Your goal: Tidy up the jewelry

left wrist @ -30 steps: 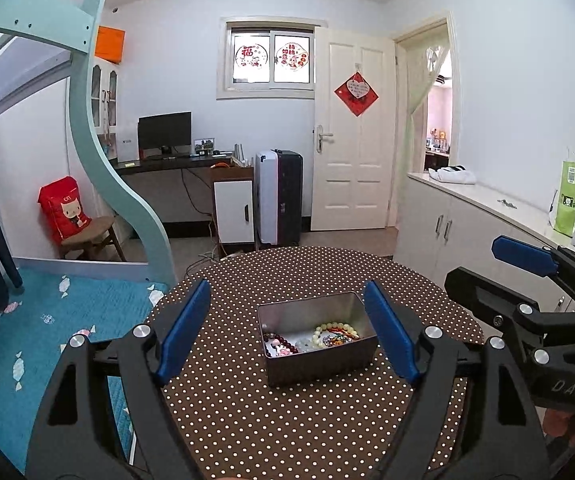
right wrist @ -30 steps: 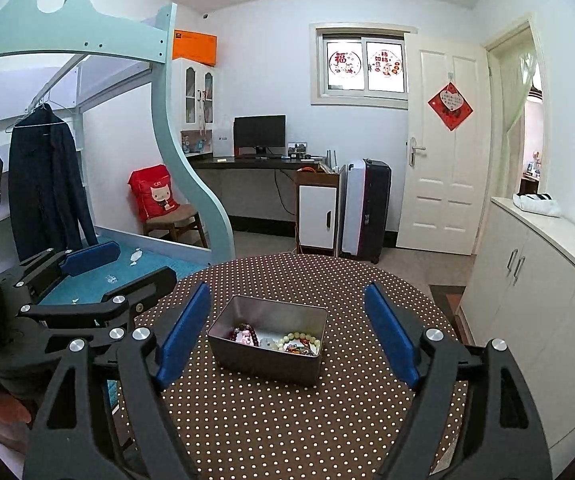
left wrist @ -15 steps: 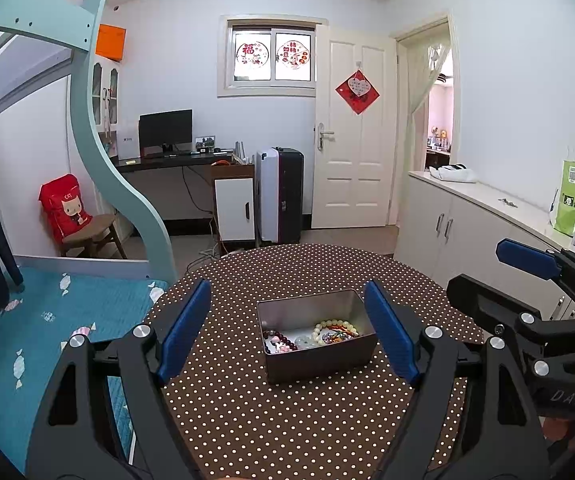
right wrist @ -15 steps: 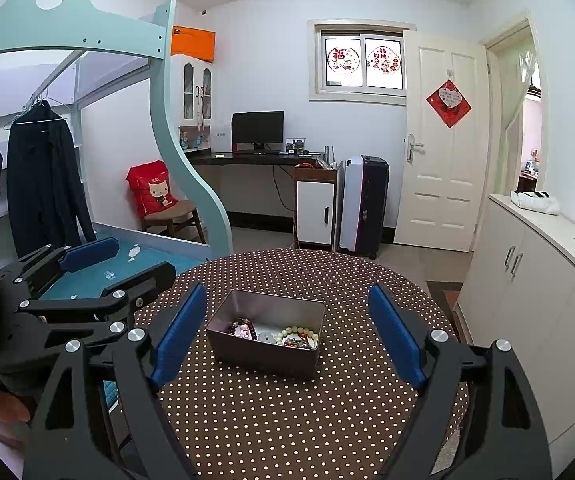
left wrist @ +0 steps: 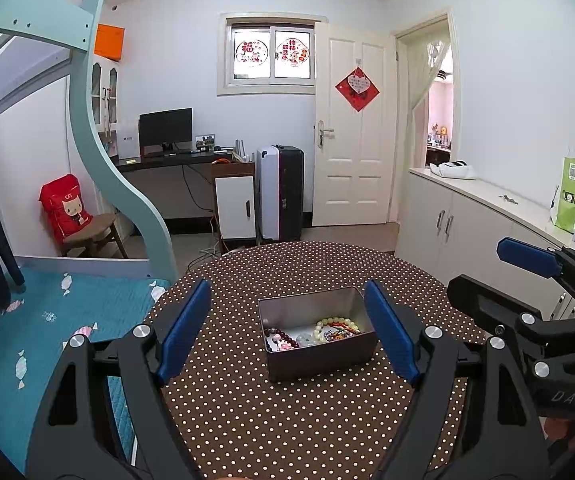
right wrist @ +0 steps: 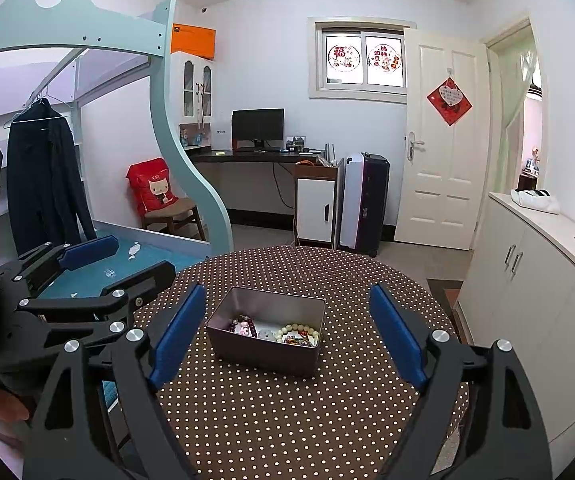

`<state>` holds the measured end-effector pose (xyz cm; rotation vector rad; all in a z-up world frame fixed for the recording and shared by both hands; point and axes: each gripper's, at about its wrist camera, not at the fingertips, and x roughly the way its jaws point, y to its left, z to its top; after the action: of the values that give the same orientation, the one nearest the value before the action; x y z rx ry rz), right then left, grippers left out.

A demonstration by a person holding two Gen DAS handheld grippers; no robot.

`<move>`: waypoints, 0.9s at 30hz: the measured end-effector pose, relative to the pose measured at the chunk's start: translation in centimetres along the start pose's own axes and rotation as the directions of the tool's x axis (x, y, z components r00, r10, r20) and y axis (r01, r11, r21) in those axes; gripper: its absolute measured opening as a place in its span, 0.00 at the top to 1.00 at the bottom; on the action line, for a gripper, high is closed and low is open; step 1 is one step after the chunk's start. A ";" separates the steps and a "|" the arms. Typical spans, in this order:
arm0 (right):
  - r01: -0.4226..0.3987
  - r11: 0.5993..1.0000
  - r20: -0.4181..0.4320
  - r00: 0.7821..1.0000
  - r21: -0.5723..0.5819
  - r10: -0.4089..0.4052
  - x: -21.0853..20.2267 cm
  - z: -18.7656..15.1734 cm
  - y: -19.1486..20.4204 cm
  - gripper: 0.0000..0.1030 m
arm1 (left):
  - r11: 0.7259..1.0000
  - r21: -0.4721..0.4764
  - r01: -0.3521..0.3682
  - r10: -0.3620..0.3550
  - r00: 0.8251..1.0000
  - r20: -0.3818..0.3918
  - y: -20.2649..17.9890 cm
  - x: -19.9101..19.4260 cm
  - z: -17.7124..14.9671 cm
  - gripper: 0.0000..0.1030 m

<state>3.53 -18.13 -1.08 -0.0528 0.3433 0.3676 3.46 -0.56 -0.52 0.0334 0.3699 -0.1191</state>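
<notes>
A grey metal tin [left wrist: 319,360] stands on the round brown polka-dot table [left wrist: 247,420]; it also shows in the right wrist view [right wrist: 263,354]. Inside lie a pale bead bracelet [left wrist: 337,325], a dark red bead bracelet [left wrist: 285,338] and other small jewelry. My left gripper [left wrist: 287,334] is open and empty, held above the table just short of the tin. My right gripper [right wrist: 285,338] is open and empty, likewise in front of the tin. Each gripper shows at the edge of the other's view, the right one [left wrist: 527,280] and the left one [right wrist: 87,264].
The table [right wrist: 287,420] is bare around the tin. A teal bunk bed frame [left wrist: 99,160] and blue mat stand to the left. White cabinets [left wrist: 467,224] line the right wall. A desk, suitcase and door are at the back.
Both grippers have drifted slightly; the tin sits a little nearer in the views. The right gripper's fingers opened a bit wider. Nothing was picked up.
</notes>
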 end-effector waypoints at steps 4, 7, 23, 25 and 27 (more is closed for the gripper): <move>0.000 1.000 -0.003 1.000 -0.003 0.000 0.0 0.1 0.1 0.22 | 1.000 -0.001 -0.004 0.004 1.000 0.000 0.0 0.0 -0.1 0.23; -0.002 1.000 -0.004 1.000 -0.001 0.002 0.0 0.1 0.1 0.22 | 1.000 0.000 -0.005 0.005 1.000 0.001 0.0 -0.1 -0.1 0.23; -0.004 1.000 -0.008 1.000 0.004 0.004 -0.1 0.1 0.1 0.22 | 1.000 0.001 -0.004 0.004 1.000 -0.005 0.1 -0.6 0.0 0.23; -0.004 1.000 -0.009 1.000 0.004 0.004 -0.1 0.1 0.2 0.22 | 1.000 0.001 -0.006 0.006 1.000 -0.006 0.1 -0.6 0.0 0.23; -0.003 1.000 -0.008 1.000 0.004 0.003 -0.1 0.1 0.2 0.22 | 1.000 0.002 -0.008 0.008 1.000 -0.006 0.0 -0.7 0.0 0.23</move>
<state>3.43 -18.00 -0.94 -0.0501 0.3523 0.3701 2.79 -0.44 -0.27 0.0373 0.3756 -0.1115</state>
